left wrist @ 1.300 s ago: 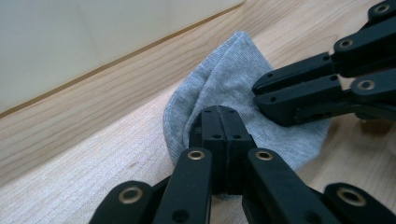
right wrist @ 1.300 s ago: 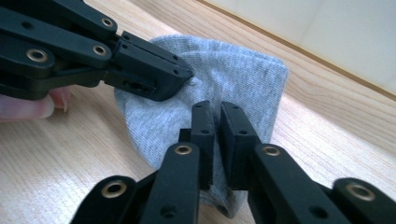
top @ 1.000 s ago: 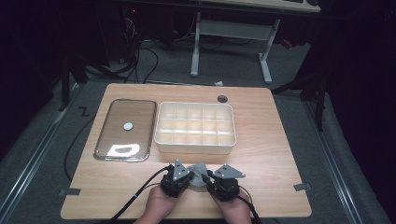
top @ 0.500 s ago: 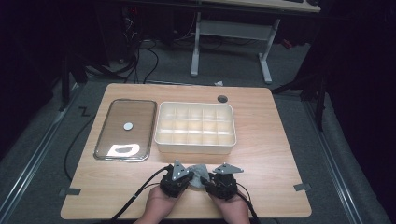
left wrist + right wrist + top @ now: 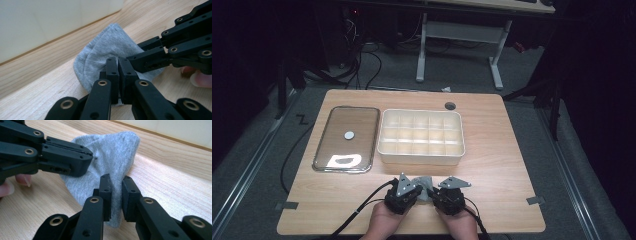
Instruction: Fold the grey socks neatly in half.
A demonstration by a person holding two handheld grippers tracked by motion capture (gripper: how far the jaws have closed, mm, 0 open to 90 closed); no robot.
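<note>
While both tongs meet at the desk's (image 5: 492, 165) near edge, a grey sock (image 5: 105, 53) lies bunched between them, just in front of the white divided box (image 5: 421, 137). Left tongs (image 5: 117, 75) are clamped tight on a fold of the sock. Right tongs (image 5: 116, 192) have just been closing, with sock fabric between the jaws, pads pressing it.
</note>
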